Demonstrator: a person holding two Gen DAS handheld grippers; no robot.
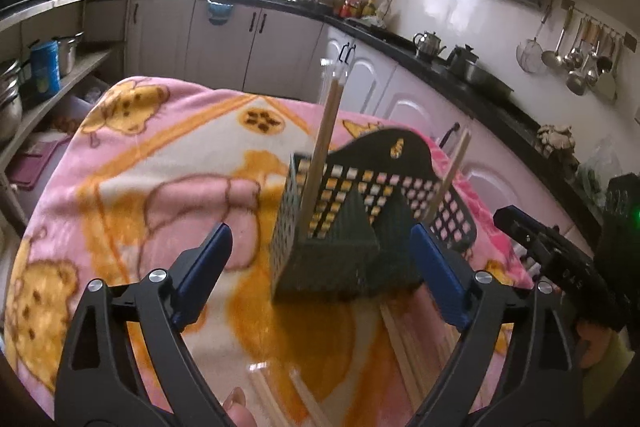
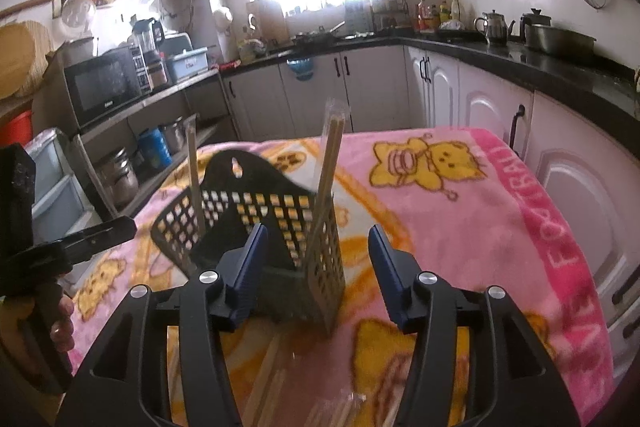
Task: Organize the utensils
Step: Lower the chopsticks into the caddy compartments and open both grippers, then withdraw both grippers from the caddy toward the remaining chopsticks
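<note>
On the blanket [image 2: 500, 227] lettered "FOOTBALL", both hand-held grippers [image 1: 320, 259] [image 2: 316, 259] gape wide near the holder [image 1: 340, 227].

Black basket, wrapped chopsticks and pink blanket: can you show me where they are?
black basket [image 2: 320, 267]: right wrist view, perforated side wall.
wrapped chopsticks [image 2: 334, 143]: right wrist view, upper shaft.
pink blanket [image 1: 160, 163]: left wrist view, bare patch.

A pink blanket [image 2: 460, 211] with yellow cartoon bears covers the table. Behind it, white cabinets [image 2: 436, 87] run under a black worktop [image 2: 560, 67] bearing a kettle [image 2: 494, 23]. A microwave [image 2: 104, 85] sits on a shelf; ladles [image 1: 576, 55] hang on the wall.
</note>
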